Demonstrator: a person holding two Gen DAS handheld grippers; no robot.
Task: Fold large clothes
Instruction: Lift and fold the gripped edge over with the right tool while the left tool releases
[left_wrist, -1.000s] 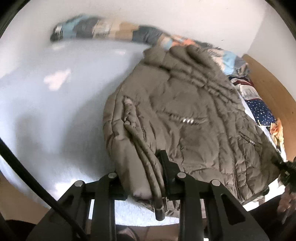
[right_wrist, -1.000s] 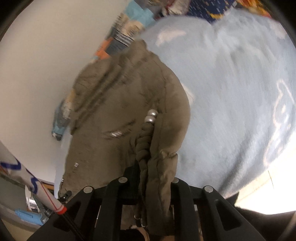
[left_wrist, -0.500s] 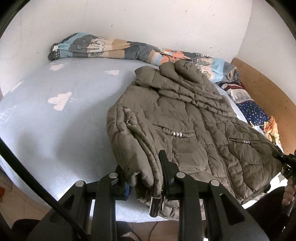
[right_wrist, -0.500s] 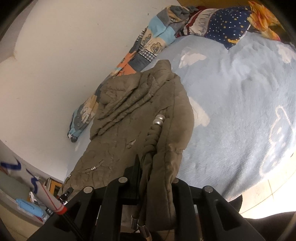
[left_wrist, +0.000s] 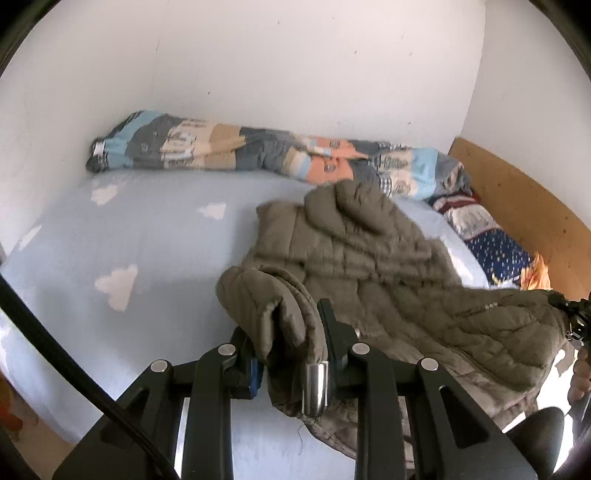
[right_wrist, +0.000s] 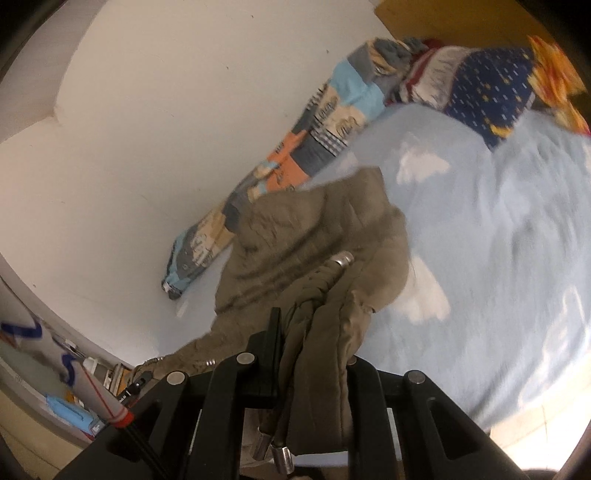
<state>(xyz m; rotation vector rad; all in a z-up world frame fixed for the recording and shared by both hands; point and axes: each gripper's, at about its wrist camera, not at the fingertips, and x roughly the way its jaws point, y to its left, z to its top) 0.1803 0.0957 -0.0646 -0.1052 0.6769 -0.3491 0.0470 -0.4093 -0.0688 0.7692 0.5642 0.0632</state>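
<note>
Since half a second ago, both grippers have lifted the near edge of the puffy brown jacket (left_wrist: 362, 266) up off the bed (left_wrist: 147, 236) and are carrying it toward the far side. The left gripper (left_wrist: 291, 343) has its two fingers squeezed shut on the near left corner of the jacket, with a shiny metal cord end (left_wrist: 314, 384) hanging down between them. The right gripper (right_wrist: 314, 354) is clamped the same way on the near right corner, and a twisted cord with a metal tip (right_wrist: 341, 258) lies along the cloth in front of it. I think each gripper holds one corner so the bottom edge stays stretched wide and straight, and the fold comes out even instead of bunched. The far part of the jacket, with the collar, rests on the blue sheet with white clouds. Its long side runs from near to far, with the collar pointing to the far wall and the rolled patchwork blanket (left_wrist: 258, 151). A dotted blue pillow (left_wrist: 498, 254) sits at the right, by the wooden board (left_wrist: 524, 206). Next, I guess, the held edge goes over to meet the collar.
</note>
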